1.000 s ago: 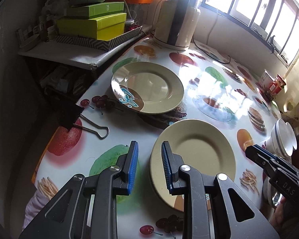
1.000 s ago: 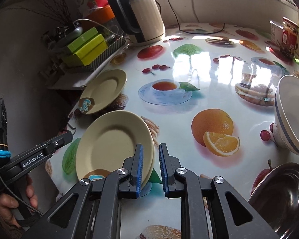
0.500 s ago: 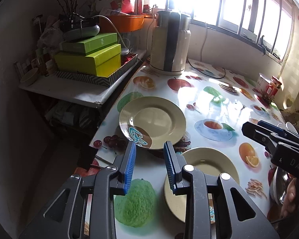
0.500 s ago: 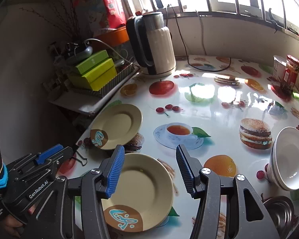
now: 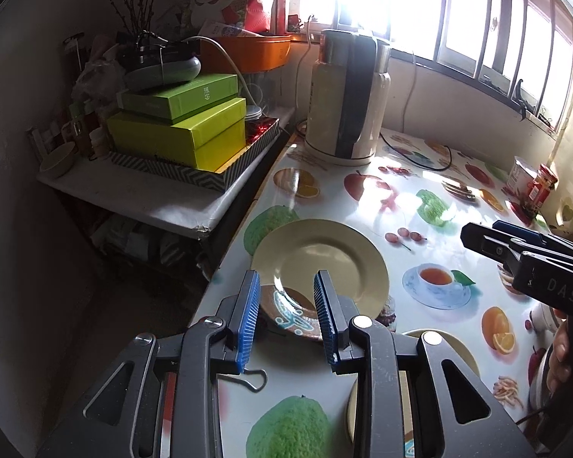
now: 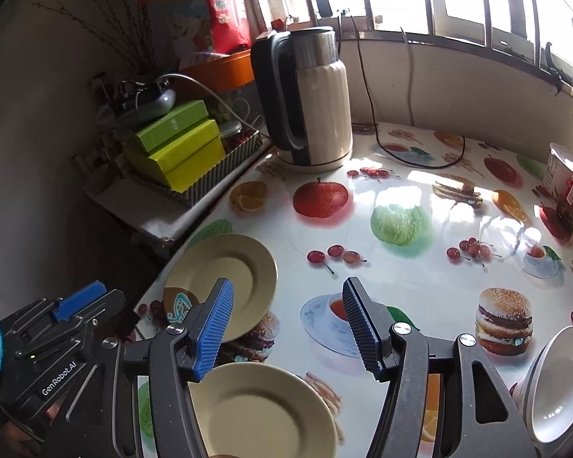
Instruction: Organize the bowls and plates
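Currently, step: fetch far plate (image 5: 321, 267), lying near table (image 5: 401, 198) edge.
Left gripper (image 5: 286, 320): parted slightly, empty, aimed at its rim.
Right gripper (image 6: 286, 328): opening, empty, above near plate (image 6: 263, 416).
Advice: straddle rim squarely, then stack.

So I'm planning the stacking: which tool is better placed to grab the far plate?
Probably the left tool: the far plate lies just past its open tips. The right tool hangs off to one side.
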`<state>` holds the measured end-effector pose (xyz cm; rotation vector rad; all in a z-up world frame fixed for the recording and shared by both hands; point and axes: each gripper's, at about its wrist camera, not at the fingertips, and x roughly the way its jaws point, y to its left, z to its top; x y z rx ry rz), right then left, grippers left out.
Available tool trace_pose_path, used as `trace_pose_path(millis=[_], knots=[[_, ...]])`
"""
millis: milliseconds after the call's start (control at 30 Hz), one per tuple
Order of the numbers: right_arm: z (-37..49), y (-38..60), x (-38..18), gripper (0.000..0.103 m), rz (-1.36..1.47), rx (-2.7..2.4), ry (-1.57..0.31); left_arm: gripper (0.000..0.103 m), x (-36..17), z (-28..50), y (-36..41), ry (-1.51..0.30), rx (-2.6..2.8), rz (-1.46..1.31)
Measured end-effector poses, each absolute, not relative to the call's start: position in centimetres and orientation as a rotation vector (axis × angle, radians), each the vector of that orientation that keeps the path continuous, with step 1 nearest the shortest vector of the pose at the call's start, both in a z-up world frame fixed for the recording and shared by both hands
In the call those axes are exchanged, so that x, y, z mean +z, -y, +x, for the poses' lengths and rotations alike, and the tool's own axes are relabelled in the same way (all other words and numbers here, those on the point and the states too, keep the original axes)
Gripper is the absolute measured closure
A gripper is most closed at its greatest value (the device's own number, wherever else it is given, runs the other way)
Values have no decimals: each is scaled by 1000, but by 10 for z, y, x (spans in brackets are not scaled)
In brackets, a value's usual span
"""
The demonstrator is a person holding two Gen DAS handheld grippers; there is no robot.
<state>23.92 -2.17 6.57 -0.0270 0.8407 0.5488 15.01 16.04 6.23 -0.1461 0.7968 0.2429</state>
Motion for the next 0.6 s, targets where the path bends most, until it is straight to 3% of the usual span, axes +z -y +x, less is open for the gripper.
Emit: trace_pose_path(millis=[600], knots=[[302,-11,5,41,-72,608,-1010,73,11,196,-220,-925,263,-302]])
